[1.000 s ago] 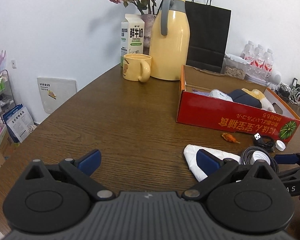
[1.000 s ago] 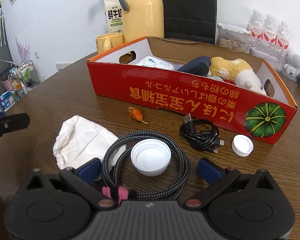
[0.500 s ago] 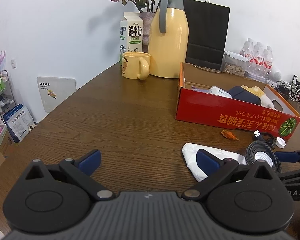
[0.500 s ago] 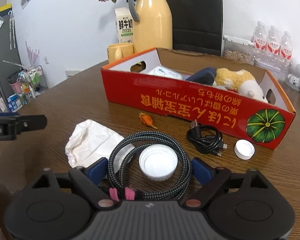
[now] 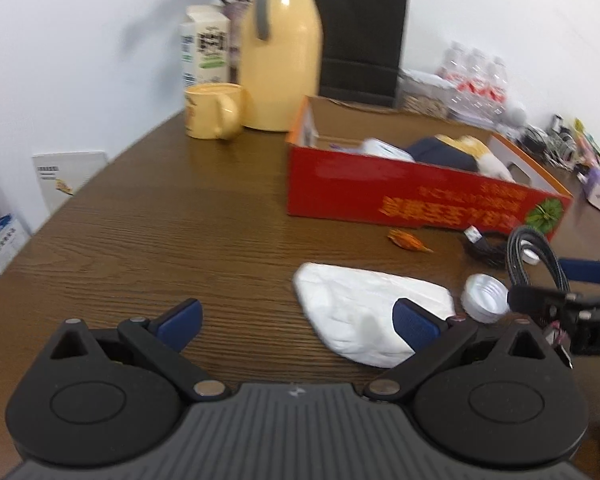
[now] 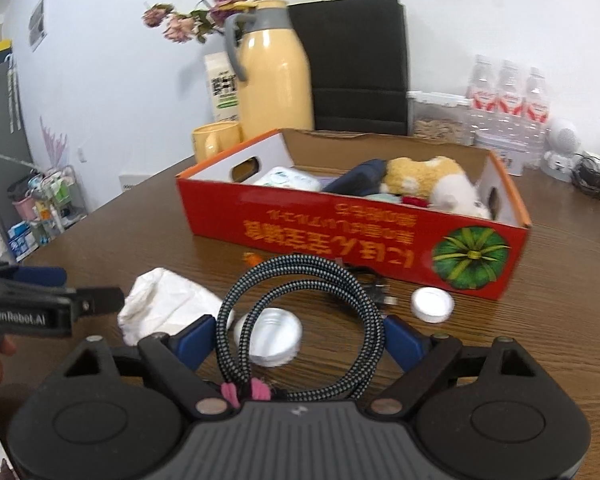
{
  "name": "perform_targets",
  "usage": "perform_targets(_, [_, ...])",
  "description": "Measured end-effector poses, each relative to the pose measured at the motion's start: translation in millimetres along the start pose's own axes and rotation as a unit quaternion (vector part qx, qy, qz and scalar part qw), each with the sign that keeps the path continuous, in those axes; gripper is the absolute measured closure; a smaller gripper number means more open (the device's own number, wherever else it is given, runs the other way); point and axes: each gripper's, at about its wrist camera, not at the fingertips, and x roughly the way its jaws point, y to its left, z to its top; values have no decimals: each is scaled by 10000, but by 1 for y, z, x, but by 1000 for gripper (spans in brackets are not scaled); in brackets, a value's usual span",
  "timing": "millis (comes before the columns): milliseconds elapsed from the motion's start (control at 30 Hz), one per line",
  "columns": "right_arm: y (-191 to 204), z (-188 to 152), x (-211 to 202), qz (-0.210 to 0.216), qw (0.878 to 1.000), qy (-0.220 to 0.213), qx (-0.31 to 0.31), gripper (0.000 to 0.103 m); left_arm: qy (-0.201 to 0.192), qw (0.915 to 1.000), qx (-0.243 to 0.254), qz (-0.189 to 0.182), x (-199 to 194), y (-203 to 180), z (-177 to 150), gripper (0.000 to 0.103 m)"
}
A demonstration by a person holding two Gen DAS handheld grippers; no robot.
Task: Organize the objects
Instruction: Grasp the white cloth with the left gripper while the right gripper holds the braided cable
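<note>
1. Up off the bench comes the braided cable coil: a second ago it lay flat around the big white lid, and now it stands tilted in the right gripper with the lid left behind on the wood. The jaws have just been closing and are now clamped across the width of the coil.
2. My work surface is a dark, wood-grain bench, smooth and dry-looking, set against a white wall. A thermos, a mug, a milk carton and bottled water stand along the back.
3. My likely target is the red box. It sits open-topped just beyond the loose things and already holds a plush toy and other items.
4. I judge the coil light and springy. Squeezed across its loop it could bow or slip, so I would rather grip near the pink tie, where the turns are bundled.
5. Crumpled white cloth lies flat on the bench, soft and easy to pinch. The left gripper hovers at its near edge with the jaws wide apart and nothing between them.
6. Beside the box lie a thin black cable, a small white cap and an orange scrap.
</note>
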Motion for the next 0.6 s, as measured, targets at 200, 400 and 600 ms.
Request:
perform_targets(200, [-25,-4,-6,-231,9994,-89,250,14,97,9992,276,-265,15,-25,4,0])
perform_targets(400, [-37,-6,-8,-253,9990,-145,343,14,401,9978,465,-248,36,-42,4,0])
perform_targets(600, [-36,-10,-5,-186,9993,-144,300,14,403,9970,609,-263,41,-48,-2,0])
